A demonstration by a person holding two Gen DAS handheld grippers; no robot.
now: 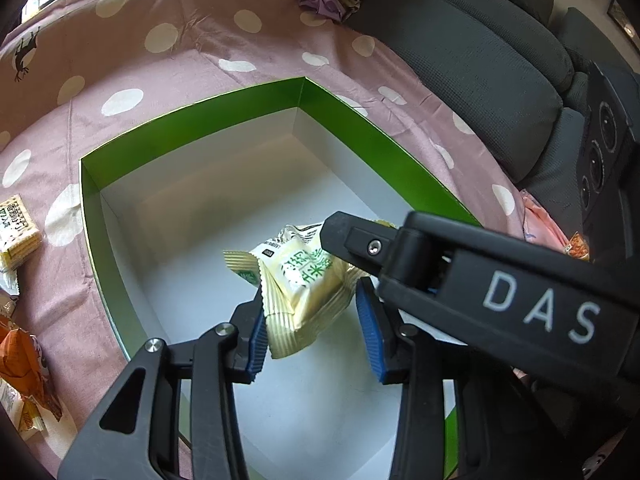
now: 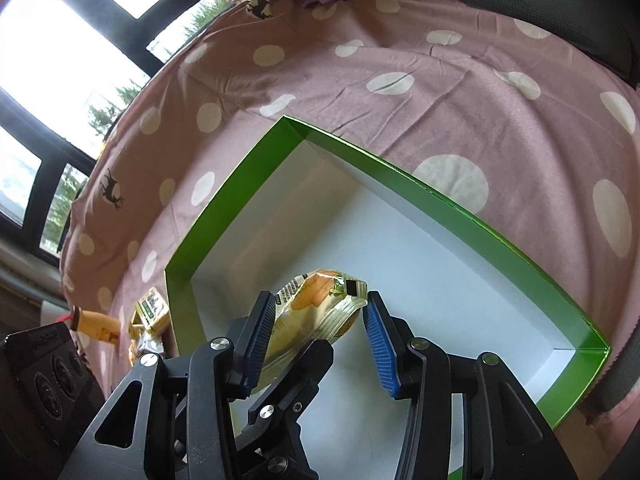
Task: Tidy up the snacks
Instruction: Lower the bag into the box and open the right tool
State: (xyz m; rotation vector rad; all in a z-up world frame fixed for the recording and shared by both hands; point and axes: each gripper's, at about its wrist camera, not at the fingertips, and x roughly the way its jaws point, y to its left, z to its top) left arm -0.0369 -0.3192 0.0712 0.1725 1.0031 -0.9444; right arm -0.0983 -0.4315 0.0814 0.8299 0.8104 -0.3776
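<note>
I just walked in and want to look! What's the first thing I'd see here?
A big green box with a white inside sits open on a pink spotty cloth. Right over it, the left gripper holds a pale yellow snack packet, and the right gripper holds another snack packet. More snacks lie left of the box.

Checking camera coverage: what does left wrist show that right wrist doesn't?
Left wrist only: the left gripper around a cream packet with green print, an orange packet at the left edge on the cloth, and the grey sofa.

Right wrist only: the right gripper around a yellow packet with orange print, and the windows.

Both: the green box with its white floor, the pink dotted cloth, and each view catches the other gripper crossing in.
</note>
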